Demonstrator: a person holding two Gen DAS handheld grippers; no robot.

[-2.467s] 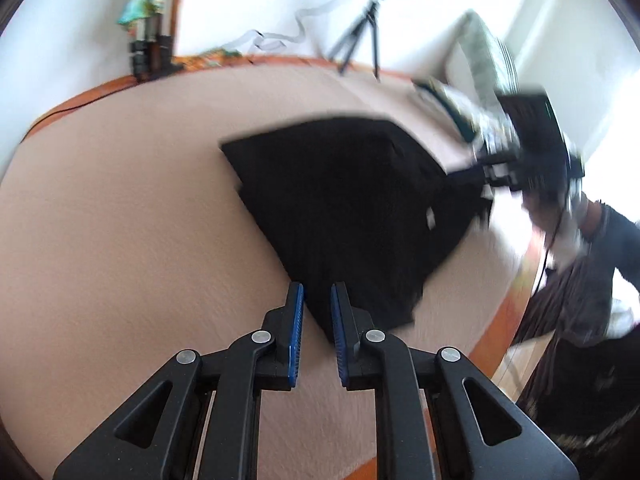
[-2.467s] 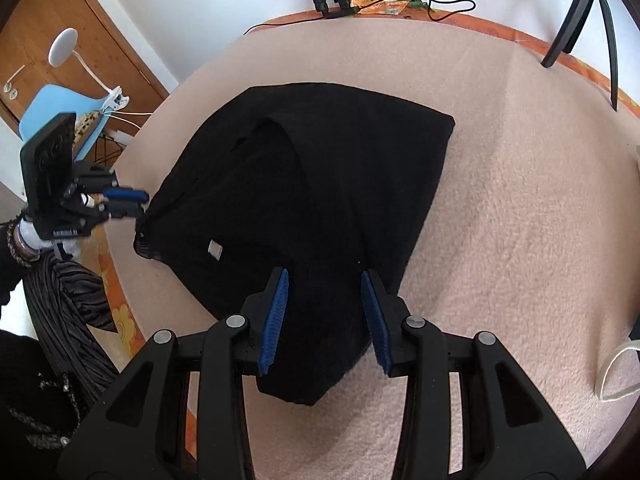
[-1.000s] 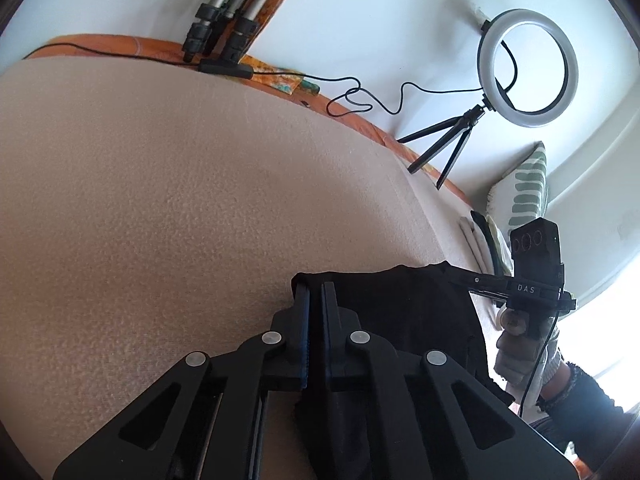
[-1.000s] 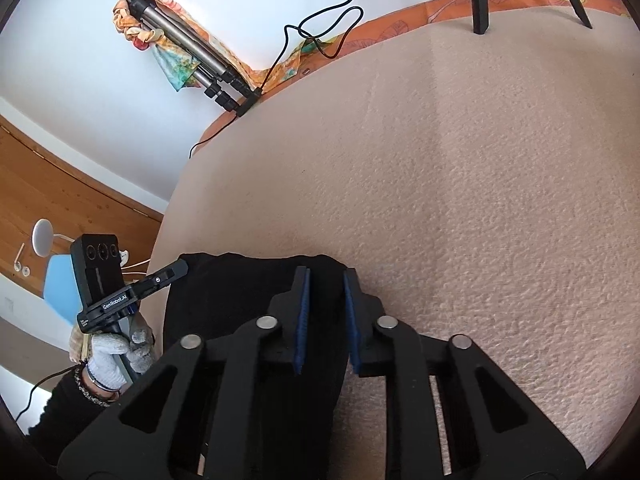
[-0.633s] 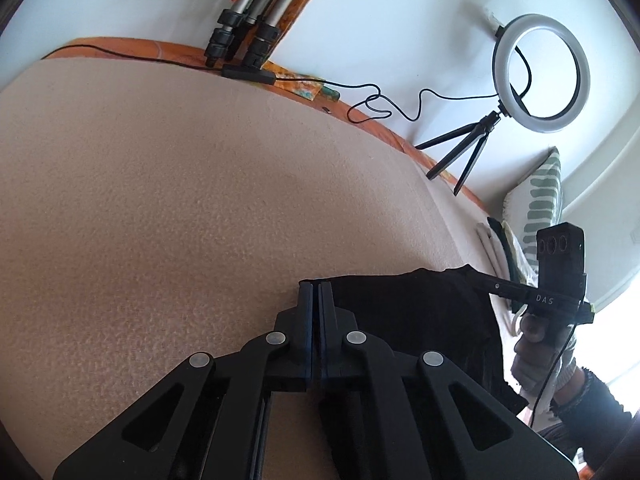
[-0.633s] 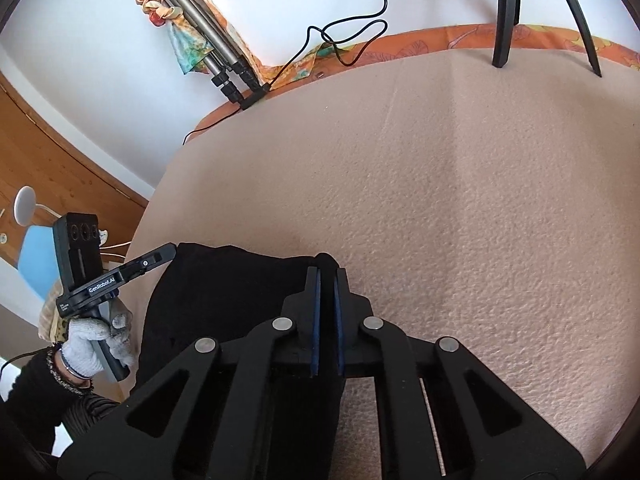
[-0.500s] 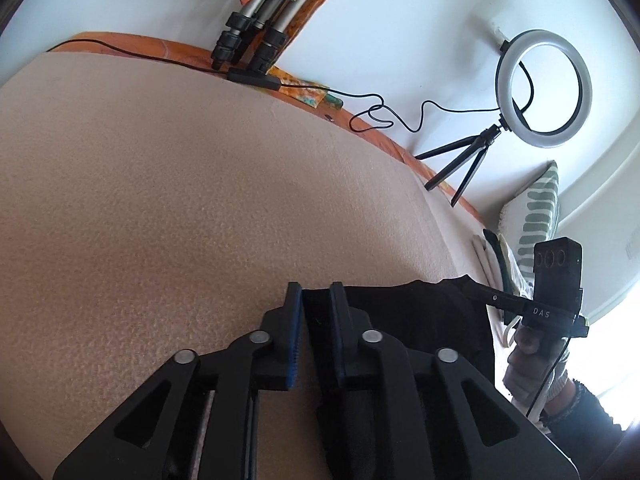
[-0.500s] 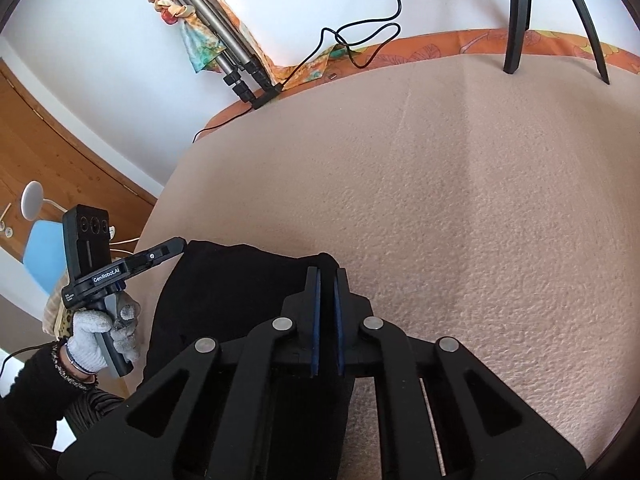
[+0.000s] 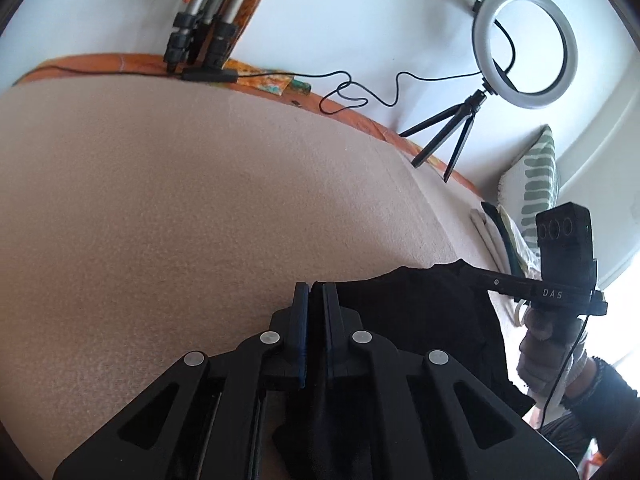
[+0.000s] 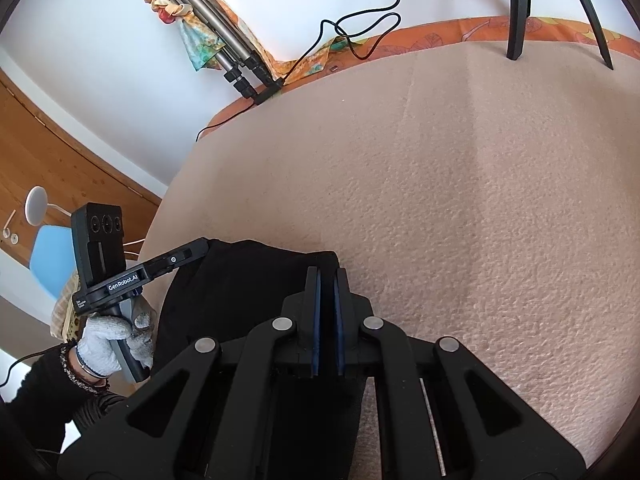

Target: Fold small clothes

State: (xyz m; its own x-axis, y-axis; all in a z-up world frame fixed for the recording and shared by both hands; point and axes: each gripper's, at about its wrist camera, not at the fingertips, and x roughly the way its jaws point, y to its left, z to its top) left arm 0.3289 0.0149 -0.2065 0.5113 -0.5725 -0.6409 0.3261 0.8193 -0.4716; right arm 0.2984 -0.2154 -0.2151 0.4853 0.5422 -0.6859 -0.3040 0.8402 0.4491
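A black garment (image 9: 420, 312) hangs between the two grippers above a beige blanket-covered surface (image 9: 200, 200). My left gripper (image 9: 314, 292) is shut on the garment's left top corner; its blue pads pinch the black cloth. My right gripper (image 10: 326, 276) is shut on the other top corner of the garment (image 10: 240, 280). Each gripper shows in the other's view: the right one (image 9: 560, 276) at the right, the left one (image 10: 120, 268) at the left, held by a gloved hand. The garment's lower part is hidden under the grippers.
A ring light on a small tripod (image 9: 524, 48) stands at the far right edge. A folded tripod with a colourful cloth (image 10: 216, 44) and a black cable (image 9: 360, 92) lie along the far edge. A striped pillow (image 9: 536, 184) is at the right. A blue chair (image 10: 52, 256) stands beyond the left side.
Both grippers went from above the flat garment to its far corners and shut on them. The left jaws opened slightly half a second ago and are closed on the cloth again now.
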